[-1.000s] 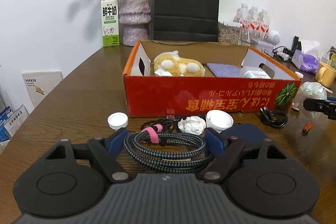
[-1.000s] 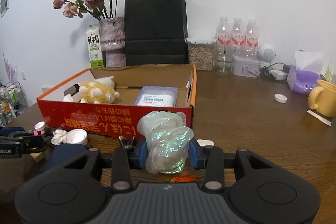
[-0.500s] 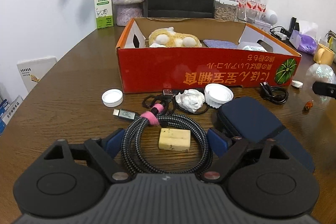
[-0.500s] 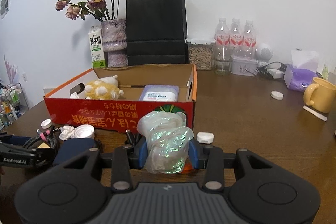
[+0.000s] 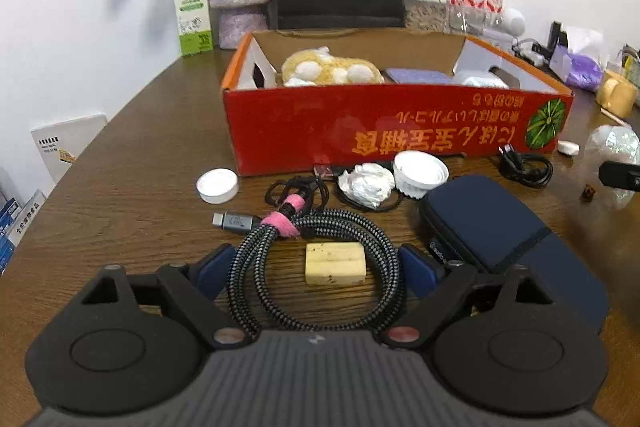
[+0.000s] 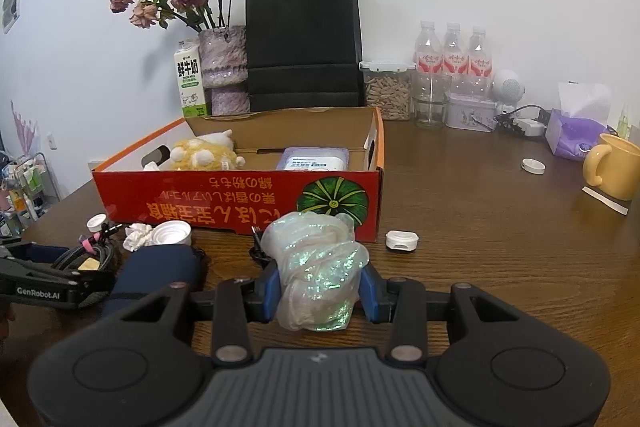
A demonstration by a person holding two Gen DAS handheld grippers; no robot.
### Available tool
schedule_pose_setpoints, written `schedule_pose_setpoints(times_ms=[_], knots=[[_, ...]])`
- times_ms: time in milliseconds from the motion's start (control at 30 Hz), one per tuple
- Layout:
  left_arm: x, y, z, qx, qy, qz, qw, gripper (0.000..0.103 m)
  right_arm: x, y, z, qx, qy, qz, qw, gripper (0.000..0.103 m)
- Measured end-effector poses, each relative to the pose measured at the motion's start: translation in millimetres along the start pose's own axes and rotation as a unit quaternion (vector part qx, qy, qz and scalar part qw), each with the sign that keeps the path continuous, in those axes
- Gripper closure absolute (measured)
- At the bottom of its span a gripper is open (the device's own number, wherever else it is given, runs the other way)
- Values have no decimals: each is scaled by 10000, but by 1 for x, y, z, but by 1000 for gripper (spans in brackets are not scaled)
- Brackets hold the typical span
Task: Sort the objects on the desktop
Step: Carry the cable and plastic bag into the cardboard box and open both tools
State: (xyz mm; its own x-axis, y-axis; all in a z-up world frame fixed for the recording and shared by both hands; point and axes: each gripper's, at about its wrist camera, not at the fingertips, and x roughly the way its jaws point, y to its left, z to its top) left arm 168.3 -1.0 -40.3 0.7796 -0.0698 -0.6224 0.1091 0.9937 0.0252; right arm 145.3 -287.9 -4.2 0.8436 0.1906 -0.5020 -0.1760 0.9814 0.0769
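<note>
Left gripper (image 5: 314, 269): spread wide, straddling the braided cable (image 5: 316, 267) coiled flat on the table (image 5: 120, 187); pads seemingly just short of touching.
Right gripper (image 6: 319, 287): pinching the iridescent bag (image 6: 316, 267).
Box (image 6: 240, 203): straight ahead of both, nearer the right.
</note>
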Motion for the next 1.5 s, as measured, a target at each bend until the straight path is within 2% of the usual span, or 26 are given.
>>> schedule_pose_setpoints(times_ms=[133, 267, 500, 733, 1033, 1200, 1333, 1500], knots=[[-16, 6, 2, -206, -301, 4, 9993, 16, -4, 1, 2, -21, -68, 6, 10000, 64], [-40, 9, 9, -233, -787, 50, 9966, 16, -7, 1, 8, -36, -171, -4, 9998, 64], [-68, 10, 38, -296, -1469, -49, 9887, 16, -9, 5, 26, -90, -401, 58, 9991, 64], [-62, -3, 79, -285, -1927, -225, 9806, 16, 4, 16, 63, -252, -674, 106, 9974, 64], [-2, -19, 147, -341, -1878, -408, 9808, 16, 64, 20, 123, -303, -701, 71, 9971, 64], [46, -30, 179, -406, -1635, -349, 9851, 16, 116, 14, 155, -213, -456, -113, 9987, 64], [85, -38, 194, -511, -1353, -263, 9891, 16, 159, 6, 171, -128, -204, -120, 9996, 64], [121, -47, 194, -446, -980, -122, 9941, 16, 196, -5, 169, 10, 53, -71, 10000, 64]])
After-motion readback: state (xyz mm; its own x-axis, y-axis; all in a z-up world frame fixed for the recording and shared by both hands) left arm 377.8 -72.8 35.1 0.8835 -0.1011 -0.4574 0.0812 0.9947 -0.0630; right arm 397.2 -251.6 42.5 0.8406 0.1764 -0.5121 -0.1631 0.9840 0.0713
